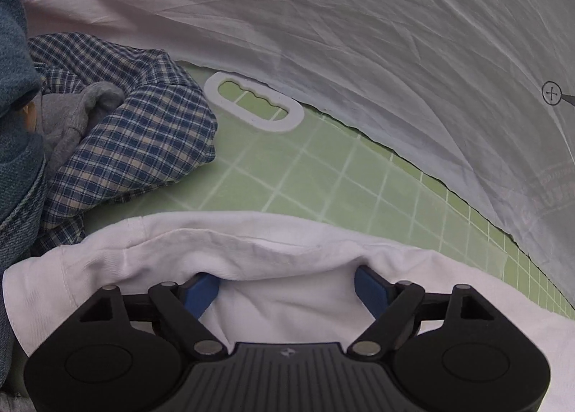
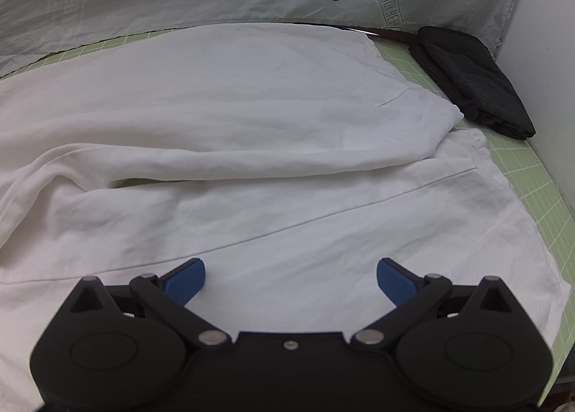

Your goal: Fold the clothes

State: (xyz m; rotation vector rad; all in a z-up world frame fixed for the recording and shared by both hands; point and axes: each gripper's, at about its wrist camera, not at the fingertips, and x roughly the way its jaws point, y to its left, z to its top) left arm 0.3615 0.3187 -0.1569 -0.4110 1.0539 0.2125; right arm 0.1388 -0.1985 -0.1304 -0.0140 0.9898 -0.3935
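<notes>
A white garment (image 2: 251, 146) lies spread on the green grid mat (image 2: 532, 189), with one part folded over another. In the left wrist view its hemmed edge (image 1: 251, 253) bunches over my left gripper (image 1: 287, 286), whose blue fingers are spread wide with cloth draped between them. My right gripper (image 2: 291, 279) is open just above the white cloth near its front edge, holding nothing.
A heap of unfolded clothes sits at left: a blue plaid shirt (image 1: 136, 131), a grey piece (image 1: 72, 113) and blue denim (image 1: 18, 124). A white oval handle (image 1: 255, 106) lies on the mat (image 1: 323, 178). A printed white sheet (image 1: 359, 34) hangs behind. Folded black clothing (image 2: 470, 81) lies by the right wall.
</notes>
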